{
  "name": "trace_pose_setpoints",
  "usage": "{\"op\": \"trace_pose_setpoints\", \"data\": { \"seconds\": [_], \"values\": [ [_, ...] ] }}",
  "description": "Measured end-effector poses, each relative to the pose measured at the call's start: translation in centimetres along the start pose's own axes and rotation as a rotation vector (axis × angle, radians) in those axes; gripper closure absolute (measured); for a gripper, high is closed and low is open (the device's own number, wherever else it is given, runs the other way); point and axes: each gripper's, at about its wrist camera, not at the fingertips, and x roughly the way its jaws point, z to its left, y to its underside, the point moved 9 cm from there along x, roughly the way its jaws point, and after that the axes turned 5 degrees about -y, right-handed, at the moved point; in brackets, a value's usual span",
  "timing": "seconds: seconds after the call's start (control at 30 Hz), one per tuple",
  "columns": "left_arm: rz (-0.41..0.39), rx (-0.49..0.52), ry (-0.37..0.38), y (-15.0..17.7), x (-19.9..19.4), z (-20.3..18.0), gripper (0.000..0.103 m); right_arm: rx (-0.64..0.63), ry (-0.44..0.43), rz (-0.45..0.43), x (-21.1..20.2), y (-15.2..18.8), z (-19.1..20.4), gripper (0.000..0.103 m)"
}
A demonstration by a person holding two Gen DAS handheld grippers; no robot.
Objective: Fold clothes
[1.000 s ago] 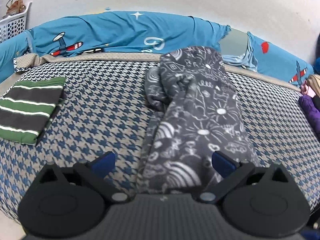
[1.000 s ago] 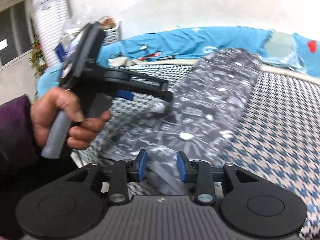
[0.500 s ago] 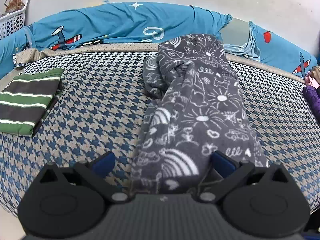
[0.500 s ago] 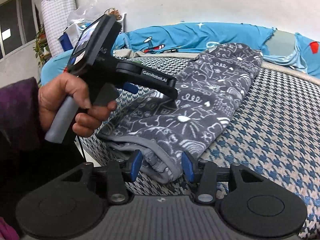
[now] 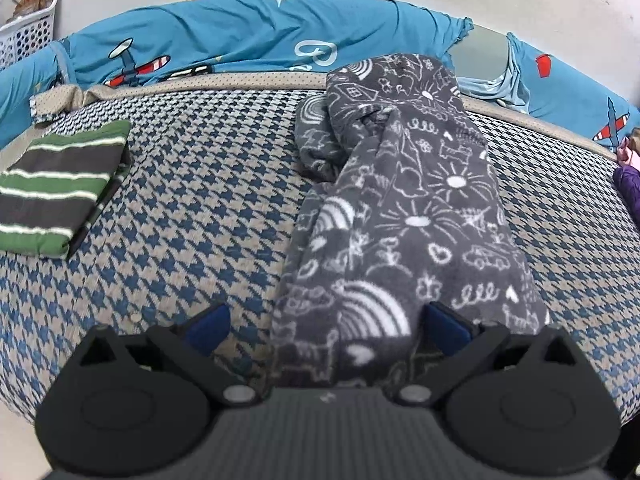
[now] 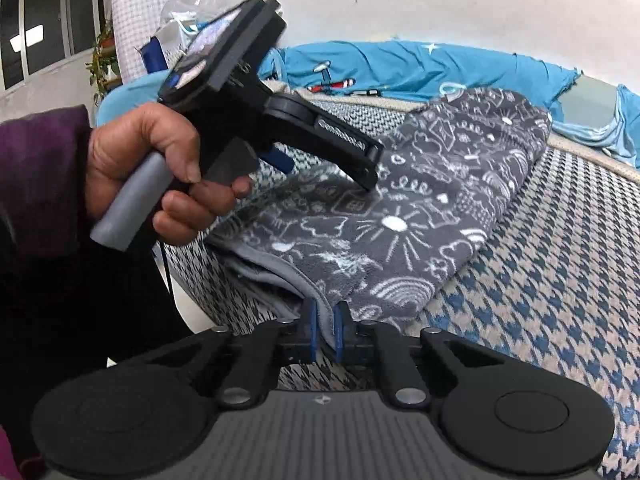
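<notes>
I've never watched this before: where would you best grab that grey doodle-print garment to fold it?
By its near hem, coming in from the bed's front edge. The grey garment lies long, running away toward the wall, and its hem layers stack there. The right gripper is already shut on that hem; the left gripper is open over the same end.

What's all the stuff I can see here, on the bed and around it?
grey fleece garment: one, dark grey with white doodles, lengthwise on the bed
striped garment: one, green, dark and white, folded, left side of bed
houndstooth bedcover: one, blue and beige
blue bedding: turquoise, plane prints, along the wall
basket: one, white, far left corner
purple cloth: right edge, partly hidden
left gripper: black, blue pads, open over the fleece
right gripper: shut on the fleece's edge
hand: holding the left gripper's handle
</notes>
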Motion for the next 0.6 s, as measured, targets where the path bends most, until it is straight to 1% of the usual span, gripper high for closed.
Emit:
{"op": "trace_pose_setpoints", "data": {
  "seconds": [0.1, 0.23, 0.33, 0.43, 0.5, 0.6],
  "values": [
    [0.024, -0.004, 0.003, 0.8, 0.2, -0.2, 0.0, 0.015, 0.0, 0.019, 0.1, 0.3, -0.3, 0.097],
    [0.047, 0.006, -0.01, 2.0, 0.2, -0.5, 0.0, 0.02, 0.0, 0.043, 0.2, 0.5, -0.5, 0.097],
    [0.066, -0.012, -0.014, 2.7, 0.2, -0.3, 0.0, 0.012, 0.004, 0.062, 0.3, 0.5, -0.5, 0.097],
    [0.083, -0.052, -0.015, 3.2, 0.0, 0.2, 0.0, 0.02, 0.003, 0.072, 0.2, 0.4, -0.7, 0.096],
    [0.084, -0.064, -0.023, 3.3, -0.2, 0.5, 0.0, 0.03, -0.003, 0.075, 0.1, 0.3, -0.8, 0.095],
    [0.069, -0.068, -0.051, 3.4, -0.9, 1.0, 0.0, 0.026, -0.019, 0.086, -0.3, 0.1, -0.7, 0.091]
  ]
}}
